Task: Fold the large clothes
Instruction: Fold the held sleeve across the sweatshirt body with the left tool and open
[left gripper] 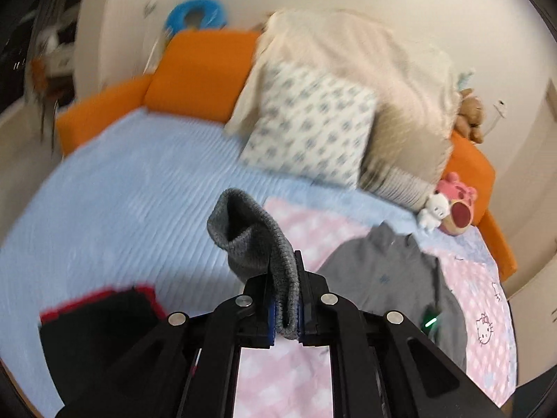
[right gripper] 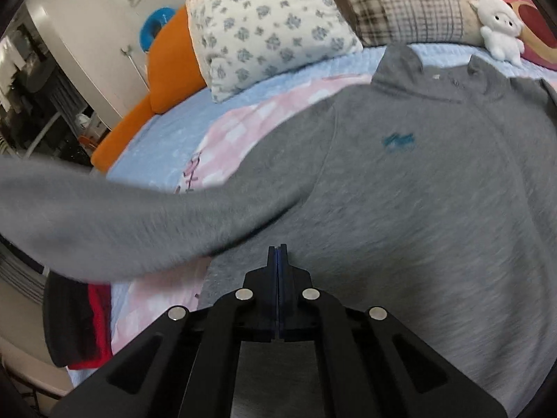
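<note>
My left gripper [left gripper: 285, 299] is clamped on the sleeve cuff [left gripper: 243, 233], lifted clear so the sleeve can fold inward. The grey sweater [right gripper: 417, 191] lies flat on the bed [right gripper: 167, 132]. My right gripper [right gripper: 278, 261] hovers closed, holding nothing.

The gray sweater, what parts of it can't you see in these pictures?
- Right wrist view: the gray sweater runs off the right and bottom edges; hem hidden.
- Right wrist view: the lifted sleeve is motion-blurred and its cuff leaves the left edge.
- Left wrist view: the left gripper covers the sweater's lower part.
- The teal logo is too blurred to read.
</note>
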